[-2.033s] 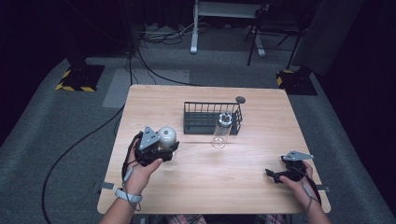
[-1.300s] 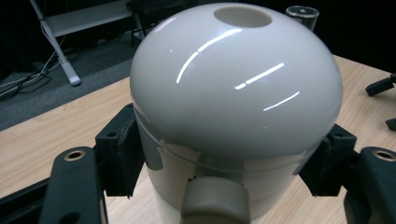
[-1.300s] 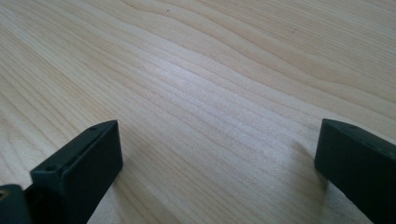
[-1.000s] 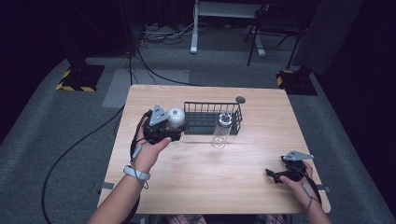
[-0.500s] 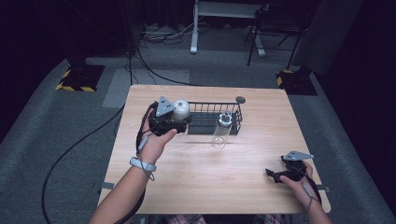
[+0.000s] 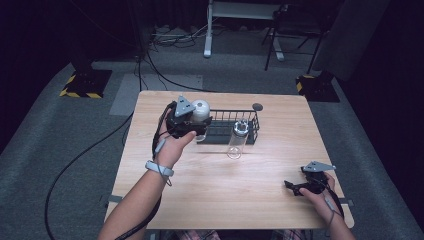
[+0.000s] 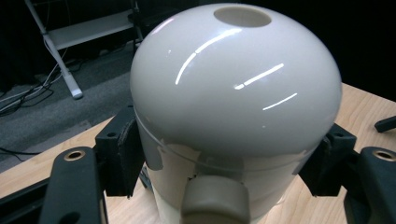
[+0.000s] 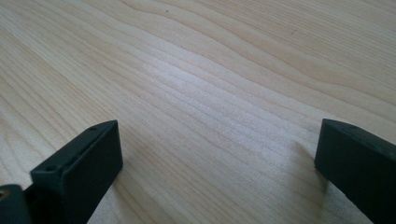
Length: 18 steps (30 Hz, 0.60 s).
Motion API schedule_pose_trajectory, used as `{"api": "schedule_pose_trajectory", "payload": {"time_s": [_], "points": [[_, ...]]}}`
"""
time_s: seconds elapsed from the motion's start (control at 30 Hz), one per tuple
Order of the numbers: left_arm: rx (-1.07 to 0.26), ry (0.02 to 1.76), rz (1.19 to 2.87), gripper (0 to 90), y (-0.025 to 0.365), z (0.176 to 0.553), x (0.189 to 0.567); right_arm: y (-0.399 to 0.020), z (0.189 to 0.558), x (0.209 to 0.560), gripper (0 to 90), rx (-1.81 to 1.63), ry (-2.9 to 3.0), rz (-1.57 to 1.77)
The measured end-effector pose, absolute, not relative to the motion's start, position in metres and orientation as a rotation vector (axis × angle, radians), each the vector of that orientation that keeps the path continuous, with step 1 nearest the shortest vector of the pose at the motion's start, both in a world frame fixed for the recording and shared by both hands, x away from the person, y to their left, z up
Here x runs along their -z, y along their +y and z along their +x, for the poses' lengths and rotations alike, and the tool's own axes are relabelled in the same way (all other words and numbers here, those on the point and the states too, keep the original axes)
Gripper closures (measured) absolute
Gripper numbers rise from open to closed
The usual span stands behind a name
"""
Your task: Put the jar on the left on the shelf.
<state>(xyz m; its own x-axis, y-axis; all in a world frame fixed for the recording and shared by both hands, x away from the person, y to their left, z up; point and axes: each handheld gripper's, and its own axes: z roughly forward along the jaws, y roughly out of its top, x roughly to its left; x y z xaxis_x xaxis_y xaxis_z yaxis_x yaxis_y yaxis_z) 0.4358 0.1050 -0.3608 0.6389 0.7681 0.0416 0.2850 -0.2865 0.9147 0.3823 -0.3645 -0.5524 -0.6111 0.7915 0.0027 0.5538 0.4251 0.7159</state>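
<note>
My left gripper [image 6: 199, 121] is shut on a white domed container [image 6: 201, 109] and holds it in the air over the left end of a black wire basket [image 6: 251, 118]. In the left gripper view the glossy dome [image 7: 233, 79] has a round hollow on top, a clear body sits below it, and both pads [image 7: 122, 156] press its sides. A clear bottle [image 6: 238, 140] stands upright on the table just in front of the basket. My right gripper [image 6: 296, 188] rests open at the front right of the table, with bare wood between its jaws [image 8: 219, 154].
A small dark round piece [image 6: 257, 106] lies on the wooden table [image 6: 210, 190] behind the basket. Grey carpet, cables and stand legs surround the table.
My left gripper has carried the white container up, away from the person and to the right, from the table's left part to the basket's left end. The right gripper has stayed put.
</note>
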Motion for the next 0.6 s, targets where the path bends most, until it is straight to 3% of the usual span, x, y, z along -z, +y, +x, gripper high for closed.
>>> {"api": "schedule_pose_trajectory", "payload": {"time_s": [0.6], "points": [[-0.596, 0.853, 1.817, 27.4, 0.092, 0.462, 0.355, -0.365, 0.382, 0.552, 0.7, -0.992, 2.349, 1.155]]}}
